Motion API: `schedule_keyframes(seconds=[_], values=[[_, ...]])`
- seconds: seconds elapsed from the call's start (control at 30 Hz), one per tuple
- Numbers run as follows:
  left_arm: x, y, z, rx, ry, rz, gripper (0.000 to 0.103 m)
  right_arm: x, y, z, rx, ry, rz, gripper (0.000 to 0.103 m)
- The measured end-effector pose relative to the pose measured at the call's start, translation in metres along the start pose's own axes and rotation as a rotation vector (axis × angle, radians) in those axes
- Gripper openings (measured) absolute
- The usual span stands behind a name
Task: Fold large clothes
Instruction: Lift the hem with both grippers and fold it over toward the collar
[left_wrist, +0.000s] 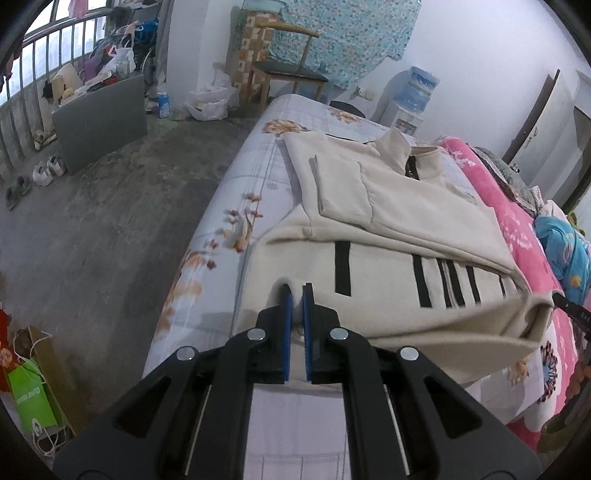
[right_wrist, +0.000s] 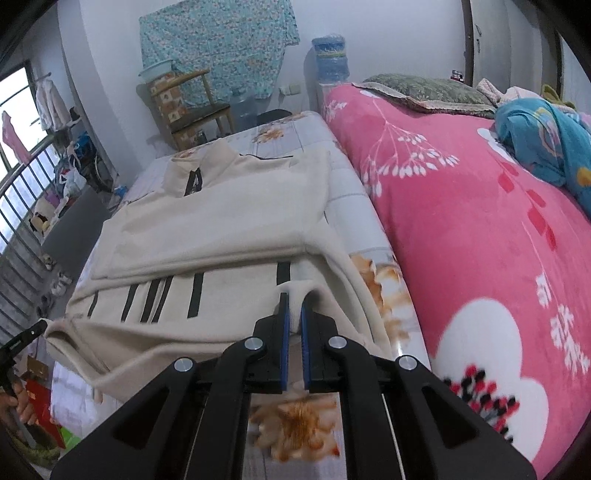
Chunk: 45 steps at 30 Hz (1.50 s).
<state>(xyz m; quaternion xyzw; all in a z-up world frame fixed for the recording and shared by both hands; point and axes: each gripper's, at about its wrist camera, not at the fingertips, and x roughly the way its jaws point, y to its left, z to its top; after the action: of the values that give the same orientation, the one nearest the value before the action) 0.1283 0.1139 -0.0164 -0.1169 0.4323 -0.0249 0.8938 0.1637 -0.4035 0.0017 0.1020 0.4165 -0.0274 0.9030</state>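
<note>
Left gripper (left_wrist: 297, 291) nearly closed, pinching one hem corner of the cream jacket (left_wrist: 399, 206); right gripper (right_wrist: 293, 301) likewise clamped on the other corner. Jacket lies ahead of both, spread on the floral bed sheet (left_wrist: 236, 206), hem edge lifted.

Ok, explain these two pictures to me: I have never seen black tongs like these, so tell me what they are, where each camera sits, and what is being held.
No robot here: a person holds a two-finger tool in each hand, with a camera on each looking along its fingers. One picture is from the left tool, the other from the right tool. On the flowered bedsheet lies a cream jacket with black stripes, its sleeves folded in. Each tool is shut on a corner of the jacket's near hem, lifting it off the bed. A pink blanket lies beside it.
</note>
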Motion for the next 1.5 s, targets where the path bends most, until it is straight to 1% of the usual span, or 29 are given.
schedule_keyframes(seconds=[0.27,0.4,0.5,0.53,0.57,0.6,0.63,0.67,0.7,0.73,0.8,0.83,0.9,0.97,1.03,1.07,1.1,1.17,1.2,1.27,1.3,1.33,1.37,1.4,1.43,1.5], values=[[0.036,-0.002,0.027,0.018,0.016,0.014,0.005,0.049,0.004,0.030,-0.001,0.023,0.005,0.006],[0.063,-0.002,0.039,0.032,0.054,0.019,0.005,0.072,0.003,0.037,0.003,0.048,0.008,0.006],[0.078,0.005,0.041,0.014,0.081,0.006,0.009,0.090,-0.008,0.038,0.063,0.086,0.044,0.006],[0.080,0.009,0.042,-0.002,0.088,-0.014,0.010,0.093,-0.013,0.037,0.093,0.096,0.061,0.006],[0.080,0.014,0.044,-0.024,0.092,-0.045,0.011,0.094,-0.019,0.037,0.125,0.099,0.079,0.012],[0.078,0.016,0.044,-0.039,0.087,-0.063,0.018,0.092,-0.023,0.036,0.143,0.093,0.082,0.017],[0.072,0.020,0.045,-0.048,0.061,-0.045,0.043,0.088,-0.026,0.035,0.155,0.082,0.091,0.028],[0.063,0.023,0.046,-0.046,0.016,-0.010,0.052,0.082,-0.030,0.034,0.170,0.068,0.094,0.046],[0.054,0.025,0.045,-0.041,-0.018,-0.007,0.057,0.076,-0.033,0.033,0.177,0.054,0.079,0.055],[0.046,0.029,0.045,-0.039,-0.040,-0.020,0.057,0.071,-0.035,0.030,0.177,0.041,0.067,0.060],[0.036,0.037,0.042,-0.052,-0.040,-0.036,0.057,0.065,-0.039,0.024,0.169,0.051,0.059,0.060],[0.034,0.038,0.040,-0.055,-0.029,-0.038,0.057,0.064,-0.041,0.020,0.164,0.070,0.062,0.060],[0.036,0.040,0.030,-0.051,0.025,-0.028,0.057,0.065,-0.043,0.008,0.150,0.109,0.062,0.060],[0.039,0.037,0.018,-0.037,0.073,-0.012,0.057,0.068,-0.042,-0.001,0.125,0.136,0.051,0.060],[0.046,0.030,0.003,-0.005,0.109,0.052,0.056,0.070,-0.036,-0.007,0.070,0.137,0.018,0.060],[0.049,0.027,-0.002,0.004,0.114,0.080,0.055,0.071,-0.033,-0.007,0.045,0.137,-0.004,0.060],[0.051,0.025,-0.005,-0.002,0.114,0.090,0.052,0.071,-0.032,-0.008,0.028,0.138,-0.022,0.060],[0.051,0.025,-0.009,-0.007,0.085,0.108,0.051,0.076,-0.024,-0.007,-0.028,0.128,-0.063,0.058],[0.052,0.022,-0.011,0.006,0.064,0.120,0.048,0.078,-0.021,-0.007,-0.059,0.126,-0.085,0.056],[0.053,0.020,-0.012,0.019,0.038,0.122,0.042,0.086,-0.012,-0.010,-0.138,0.121,-0.128,0.051],[0.054,0.018,-0.013,0.023,0.031,0.113,0.034,0.088,-0.010,-0.011,-0.151,0.119,-0.133,0.049],[0.054,0.016,-0.013,0.026,0.027,0.101,0.024,0.088,-0.009,-0.011,-0.159,0.116,-0.128,0.040],[0.053,0.012,-0.013,0.043,0.018,0.107,0.023,0.087,-0.009,-0.011,-0.155,0.115,-0.112,0.026],[0.052,0.009,-0.013,0.063,0.015,0.119,0.017,0.085,-0.009,-0.009,-0.150,0.112,-0.114,0.019],[0.050,0.003,-0.013,0.089,0.010,0.131,0.013,0.080,-0.010,-0.007,-0.139,0.106,-0.113,0.014],[0.037,-0.003,-0.010,0.114,-0.011,0.128,0.011,0.066,-0.010,-0.004,-0.116,0.077,-0.091,0.013]])
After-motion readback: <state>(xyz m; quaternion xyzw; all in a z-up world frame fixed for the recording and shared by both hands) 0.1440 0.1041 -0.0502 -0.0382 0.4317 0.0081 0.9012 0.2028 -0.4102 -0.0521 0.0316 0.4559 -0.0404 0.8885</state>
